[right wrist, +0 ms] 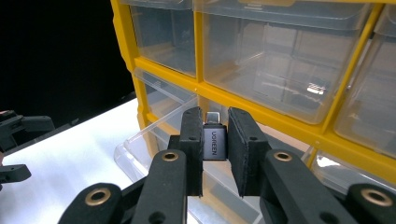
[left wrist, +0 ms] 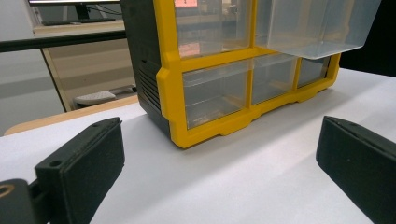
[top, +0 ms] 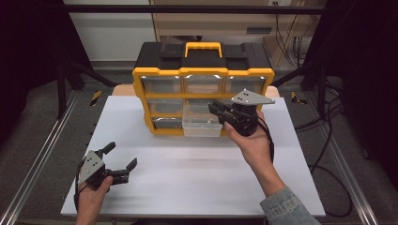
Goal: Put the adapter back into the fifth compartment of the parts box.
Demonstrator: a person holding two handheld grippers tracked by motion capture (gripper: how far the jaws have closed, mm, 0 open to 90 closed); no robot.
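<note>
Adapter [right wrist: 215, 142], one; drawers, nine.

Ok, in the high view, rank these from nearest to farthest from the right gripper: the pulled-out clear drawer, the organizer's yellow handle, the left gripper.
1. Pulled-out clear drawer: just left of and below the right gripper, bottom middle of the organizer.
2. Yellow handle: on the organizer's black top, behind.
3. Left gripper: near-left of the white table.

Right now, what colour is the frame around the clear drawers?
Yellow, under a black top; the organiser frame shows best in the high view.
</note>
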